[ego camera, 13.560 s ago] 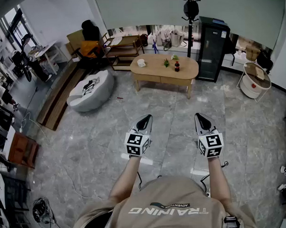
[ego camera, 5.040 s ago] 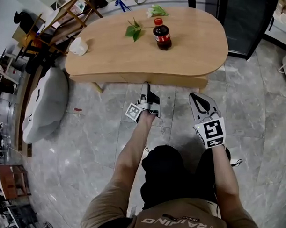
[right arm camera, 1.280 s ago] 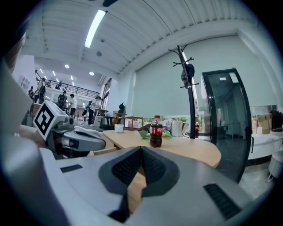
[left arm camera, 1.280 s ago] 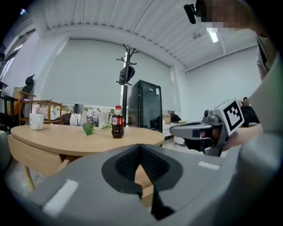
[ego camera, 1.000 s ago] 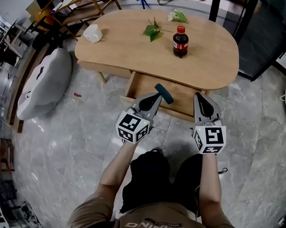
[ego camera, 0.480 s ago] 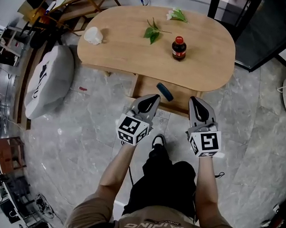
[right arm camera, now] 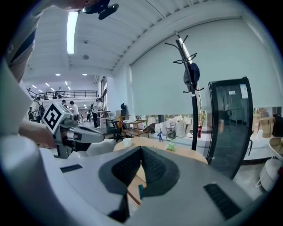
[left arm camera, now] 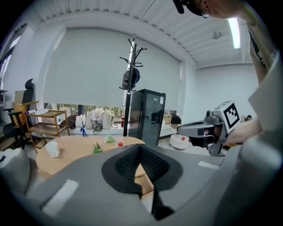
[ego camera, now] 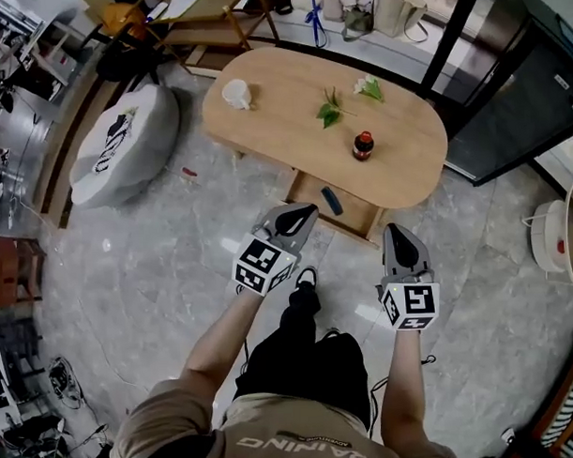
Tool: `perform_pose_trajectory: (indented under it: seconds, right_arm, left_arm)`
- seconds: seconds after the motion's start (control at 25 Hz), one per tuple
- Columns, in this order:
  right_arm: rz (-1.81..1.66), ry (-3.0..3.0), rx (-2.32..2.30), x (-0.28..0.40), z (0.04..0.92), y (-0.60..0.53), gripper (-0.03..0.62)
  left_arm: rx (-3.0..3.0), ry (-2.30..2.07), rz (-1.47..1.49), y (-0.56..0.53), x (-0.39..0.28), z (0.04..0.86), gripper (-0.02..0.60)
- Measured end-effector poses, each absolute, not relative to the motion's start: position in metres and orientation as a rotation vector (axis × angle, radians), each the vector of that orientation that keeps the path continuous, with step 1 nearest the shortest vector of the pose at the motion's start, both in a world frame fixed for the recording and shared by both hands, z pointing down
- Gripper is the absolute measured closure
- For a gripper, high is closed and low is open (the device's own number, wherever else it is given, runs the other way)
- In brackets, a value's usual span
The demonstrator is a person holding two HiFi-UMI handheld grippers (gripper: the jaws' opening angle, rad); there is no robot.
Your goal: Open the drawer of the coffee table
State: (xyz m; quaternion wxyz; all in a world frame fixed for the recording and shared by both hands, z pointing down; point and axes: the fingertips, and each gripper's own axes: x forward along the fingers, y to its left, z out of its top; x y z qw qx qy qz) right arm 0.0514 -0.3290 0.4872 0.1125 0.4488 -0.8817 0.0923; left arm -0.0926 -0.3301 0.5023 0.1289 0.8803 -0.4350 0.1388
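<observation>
The oval wooden coffee table (ego camera: 291, 101) stands ahead of me, and its drawer (ego camera: 356, 213) is pulled out on the near side. A dark teal object (ego camera: 332, 200) lies inside the drawer. Both grippers hang in the air above the floor in front of the drawer, clear of it. My left gripper (ego camera: 300, 212) (left arm camera: 139, 148) is shut with nothing between its pads. The right gripper (ego camera: 396, 233) (right arm camera: 141, 149) is held beside it, its pads together and empty. Through the gap below the right pads a piece of the open drawer shows.
On the table top stand a cola bottle (ego camera: 362, 146) and a white cup (ego camera: 235, 94), with green leaves (ego camera: 330, 110) between them. A grey beanbag (ego camera: 124, 144) lies left of the table. A black glass-door cabinet (ego camera: 512, 103) and a coat stand (left arm camera: 131, 66) are behind on the right.
Both grippers and the head camera have risen well above the drawer, so the table looks smaller and farther. The drawer has stayed open and both grippers have stayed shut.
</observation>
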Motion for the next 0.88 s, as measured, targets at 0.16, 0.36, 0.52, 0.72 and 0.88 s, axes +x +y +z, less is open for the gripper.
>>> perform_pose_trajectory:
  seconds: [0.16, 0.36, 0.52, 0.72, 0.88]
  right_arm:
    - [0.27, -2.59, 1.251, 0.042, 0.428, -0.303, 0.589]
    - [0.188, -2.6, 1.109, 0.024, 0.354, -0.262, 0.589]
    - [0.127, -2.614, 1.082, 0.021, 0.307, -0.246, 0.589]
    - [0.12, -2.634, 1.165, 0.024, 0.269, -0.249, 0.589]
    - [0.141, -2.664, 1.206, 0.018, 0.246, -0.253, 0.589]
  left_arm:
    - [2.528, -1.267, 0.415, -0.3, -0.094, 0.44, 0.575]
    - [2.479, -1.298, 0.414, -0.261, -0.103, 0.37, 0.575]
    - [2.447, -1.373, 0.388, -0.248, -0.115, 0.332, 0.575]
    - [2.475, -1.392, 0.352, -0.251, -0.119, 0.3, 0.575]
    - [2.508, -1.407, 0.317, -0.257, -0.131, 0.28, 0.575]
